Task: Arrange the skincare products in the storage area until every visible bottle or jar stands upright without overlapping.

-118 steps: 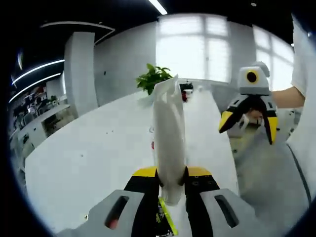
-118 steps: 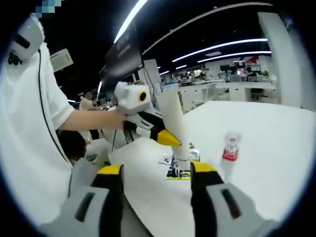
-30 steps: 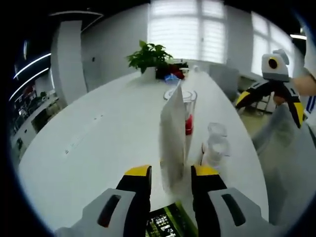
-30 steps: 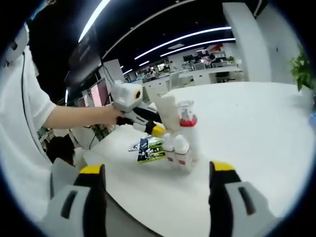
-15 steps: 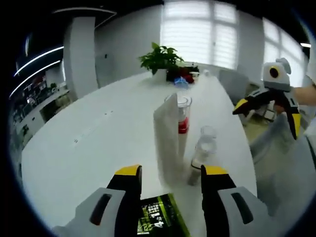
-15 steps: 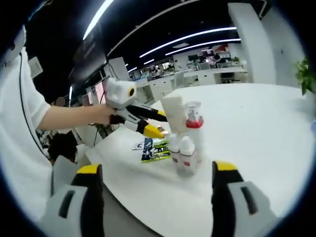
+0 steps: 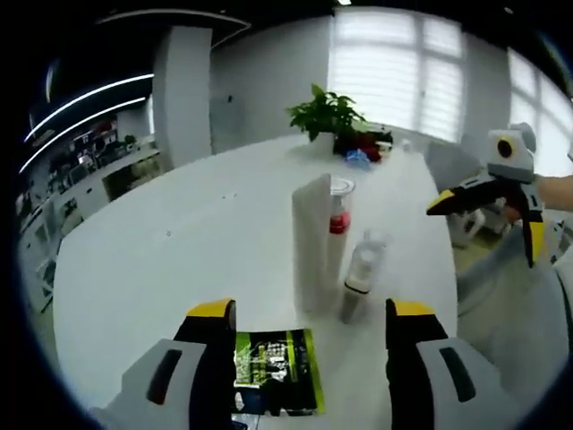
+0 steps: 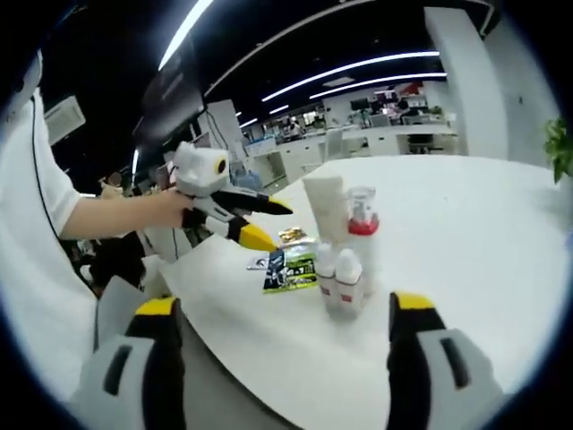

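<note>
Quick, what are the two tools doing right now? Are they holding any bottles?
Left tool: open, holding nothing; the white tube stands free ahead of it.
Right tool: open, holding nothing.

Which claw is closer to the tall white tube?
Left. The left claw sits open just in front of the white tube, with nothing in it. The right claw hangs off to the side, beyond the table's edge.

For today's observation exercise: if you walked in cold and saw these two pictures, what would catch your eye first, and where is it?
A tight cluster of skincare containers stands upright on the white table: a tall white tube, a clear red-collared bottle, and a small bottle beside them. A green sachet lies flat between the open left gripper jaws.
</note>
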Available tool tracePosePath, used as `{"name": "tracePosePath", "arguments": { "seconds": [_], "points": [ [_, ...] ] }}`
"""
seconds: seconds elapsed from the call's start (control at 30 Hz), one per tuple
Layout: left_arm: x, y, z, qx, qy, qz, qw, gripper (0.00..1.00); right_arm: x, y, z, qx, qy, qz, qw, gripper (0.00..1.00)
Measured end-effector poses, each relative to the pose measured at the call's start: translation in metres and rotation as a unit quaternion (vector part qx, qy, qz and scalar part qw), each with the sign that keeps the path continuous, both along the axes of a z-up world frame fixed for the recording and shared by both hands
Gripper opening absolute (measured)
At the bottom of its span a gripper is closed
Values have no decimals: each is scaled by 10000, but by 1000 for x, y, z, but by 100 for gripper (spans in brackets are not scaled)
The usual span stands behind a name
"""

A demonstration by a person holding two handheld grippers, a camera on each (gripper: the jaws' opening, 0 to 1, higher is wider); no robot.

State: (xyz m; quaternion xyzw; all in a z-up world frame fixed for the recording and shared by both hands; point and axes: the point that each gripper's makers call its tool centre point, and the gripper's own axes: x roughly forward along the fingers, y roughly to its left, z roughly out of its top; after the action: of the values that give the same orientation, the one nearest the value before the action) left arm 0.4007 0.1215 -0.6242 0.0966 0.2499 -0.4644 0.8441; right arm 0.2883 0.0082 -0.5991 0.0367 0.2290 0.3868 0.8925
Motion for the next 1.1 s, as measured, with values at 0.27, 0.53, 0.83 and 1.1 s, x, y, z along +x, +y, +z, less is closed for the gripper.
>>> {"name": "tracePosePath", "arguments": {
  "seconds": [0.27,0.53,0.83,1.1],
  "points": [
    [-13,20,8,-80,-20,427,9991,73,-3,0,-3,-19,-4,47,10000,97],
    [-28,43,17,-351,50,1045,9939,83,-4,2,-2,-14,-7,120,9999,99],
    [-48,62,17,-447,86,1472,9881,86,-10,5,-4,-14,23,214,9998,99],
    [-72,63,25,-759,96,1741,9817,86,-14,2,-5,-35,46,240,9997,99]
  ]
}}
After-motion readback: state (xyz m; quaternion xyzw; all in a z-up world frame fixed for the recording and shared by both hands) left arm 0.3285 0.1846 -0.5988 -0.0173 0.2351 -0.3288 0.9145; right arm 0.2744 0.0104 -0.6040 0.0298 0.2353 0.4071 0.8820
